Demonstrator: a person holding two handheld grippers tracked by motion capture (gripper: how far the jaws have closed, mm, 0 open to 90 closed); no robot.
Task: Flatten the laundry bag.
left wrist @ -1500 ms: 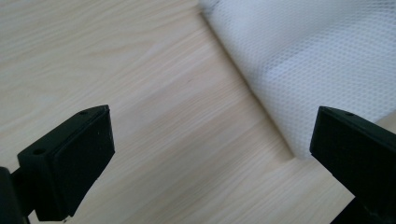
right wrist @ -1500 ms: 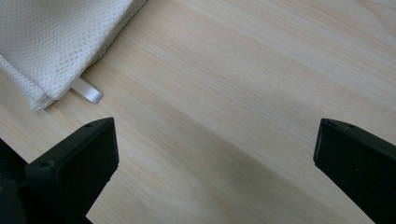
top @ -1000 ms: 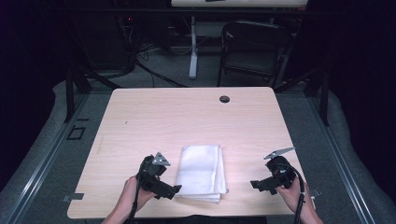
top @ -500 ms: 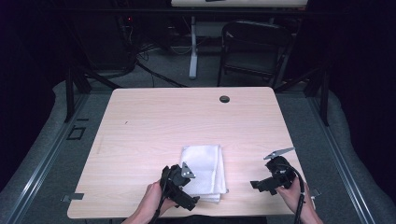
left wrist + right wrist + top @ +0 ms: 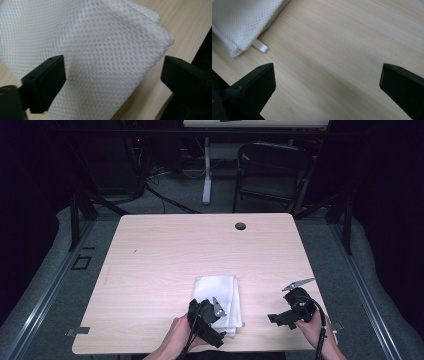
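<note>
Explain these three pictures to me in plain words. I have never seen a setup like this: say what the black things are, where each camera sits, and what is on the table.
No robot here: a person holds a black two-jaw tool in each hand. The high view looks down on a wooden table from above the person's side. On it lies a folded white mesh cloth.

The other two cameras ride on the tools and look out between their jaws. The left tool is over a corner of the cloth; its jaws have just been closing a little, but they stand wide with the cloth between them, not gripped. The right tool is open over bare wood, beside the cloth's edge and a small white ribbon loop. Nothing is held.
</note>
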